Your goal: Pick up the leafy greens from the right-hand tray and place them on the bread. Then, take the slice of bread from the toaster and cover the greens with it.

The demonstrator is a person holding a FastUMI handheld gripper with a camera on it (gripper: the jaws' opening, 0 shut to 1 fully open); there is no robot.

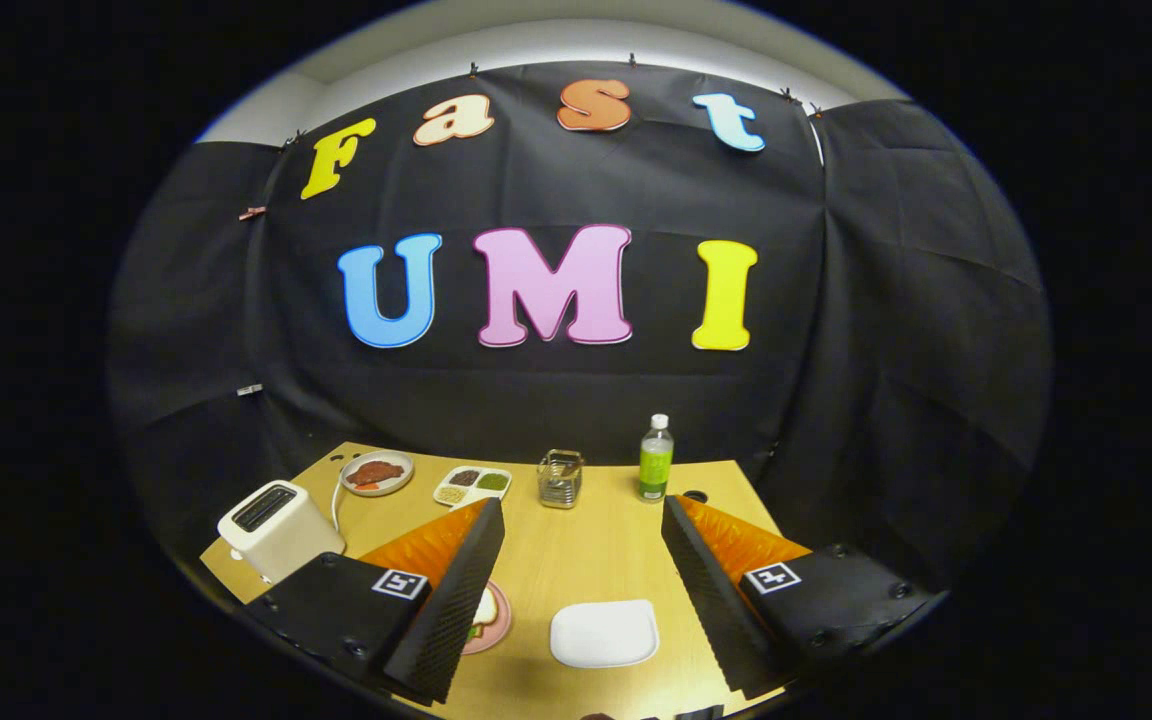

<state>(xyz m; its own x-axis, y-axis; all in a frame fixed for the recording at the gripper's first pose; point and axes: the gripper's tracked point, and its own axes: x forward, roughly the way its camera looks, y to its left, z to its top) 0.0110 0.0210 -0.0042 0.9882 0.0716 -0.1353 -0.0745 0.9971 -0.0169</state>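
Bare tabletop (pixel 576 560) is lying open between the spread fingers of the hand-held gripper (pixel 583 520); only a white tray (pixel 604 633) is sitting there. Beyond them, a wire holder (pixel 560 479) and green bottle (pixel 655 459) are standing in the way.

The claw (pixel 583 520) has two long wedge-shaped fingers (pixel 456 600) that taper toward their tips, and the inner face of each is covered with a fine ribbed, dotted grip pattern. Each finger sits on a dark, flat-topped block with rounded corners, and small round screws (pixel 898 590) are set near the blocks' corners. On top of each block there is a small square marker (pixel 400 584) with a white ground and a black blocky pattern, one on the left block and one on the right. The fingers stand wide apart, with nothing between them.
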